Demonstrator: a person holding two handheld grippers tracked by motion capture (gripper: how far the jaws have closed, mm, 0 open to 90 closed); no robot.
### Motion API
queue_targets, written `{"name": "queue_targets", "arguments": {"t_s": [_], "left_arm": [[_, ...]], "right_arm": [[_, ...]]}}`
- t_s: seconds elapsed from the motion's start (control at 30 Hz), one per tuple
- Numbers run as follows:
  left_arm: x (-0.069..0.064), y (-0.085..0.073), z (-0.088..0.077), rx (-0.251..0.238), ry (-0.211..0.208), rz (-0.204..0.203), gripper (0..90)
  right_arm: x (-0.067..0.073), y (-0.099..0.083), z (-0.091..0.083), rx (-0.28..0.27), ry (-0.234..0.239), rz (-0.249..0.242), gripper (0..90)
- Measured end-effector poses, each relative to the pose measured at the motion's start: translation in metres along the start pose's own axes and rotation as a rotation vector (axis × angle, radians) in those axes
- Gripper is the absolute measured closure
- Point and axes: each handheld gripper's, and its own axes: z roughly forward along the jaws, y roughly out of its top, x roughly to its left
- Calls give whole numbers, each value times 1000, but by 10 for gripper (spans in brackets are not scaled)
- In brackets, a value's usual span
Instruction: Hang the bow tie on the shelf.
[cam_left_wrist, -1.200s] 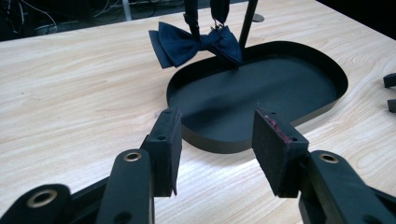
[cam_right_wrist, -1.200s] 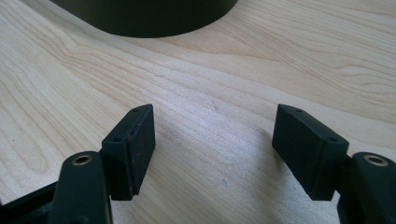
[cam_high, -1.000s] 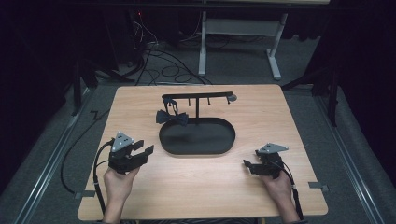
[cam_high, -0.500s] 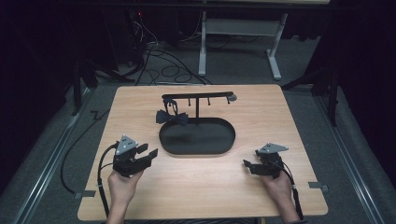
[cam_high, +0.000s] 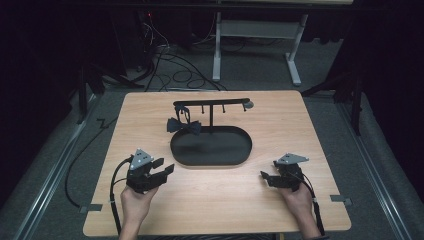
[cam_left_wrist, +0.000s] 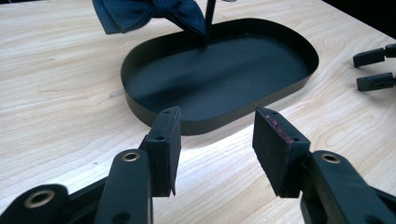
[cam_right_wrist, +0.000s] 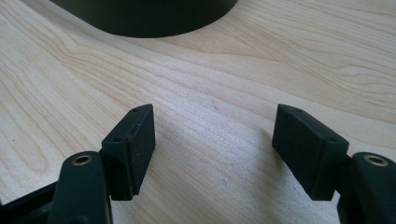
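**Both claws empty near the black tray stand**

A dark bow tie (cam_high: 183, 125) hung from a hook at the left end of the stand's crossbar (cam_high: 211, 103), dangling just above the left rim of the black oval tray (cam_high: 210, 146). In the left gripper view the bow tie (cam_left_wrist: 149, 15) showed at the top edge, beside the thin upright post (cam_left_wrist: 209, 16) that rose from the back of the tray (cam_left_wrist: 289, 81). The tray sat near the middle of the wooden tabletop (cam_high: 280, 120).

The left claw (cam_high: 161, 170) lay just off the tray's near-left corner, held in a hand (cam_high: 134, 204) and aimed toward the tray. Its jaws stood partly apart with nothing between them, only bare wood and the tray wall ahead (cam_left_wrist: 217, 140).

The right claw (cam_high: 266, 177) rested near the tray's right end, apart from it, with the hand (cam_high: 299, 201) behind it. Its jaws were wide and empty over the wood grain (cam_right_wrist: 215, 140), the curved tray wall (cam_right_wrist: 149, 18) farther ahead. Its two jaw tips also appeared at the right edge of the left gripper view (cam_left_wrist: 376, 69).
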Motion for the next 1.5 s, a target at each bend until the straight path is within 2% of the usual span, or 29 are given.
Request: {"name": "queue_targets", "arguments": {"t_s": [0.33, 0.77, 0.97, 1.07, 1.33, 1.5], "left_arm": [[-5, -12, 10, 22, -23, -9, 522], [2, -27, 17, 48, -5, -33, 508], [5, -31, 26, 73, 31, -34, 498], [5, -32, 31, 84, 48, -22, 498], [6, -34, 39, 103, 66, -12, 491], [7, -37, 45, 112, 63, -17, 490]], "right_arm": [[0, 0, 0, 2, 0, 0, 315], [0, 0, 0, 2, 0, 0, 315], [0, 0, 0, 3, 0, 1, 315], [0, 0, 0, 2, 0, 0, 315], [0, 0, 0, 2, 0, 0, 315], [0, 0, 0, 2, 0, 0, 315]]}}
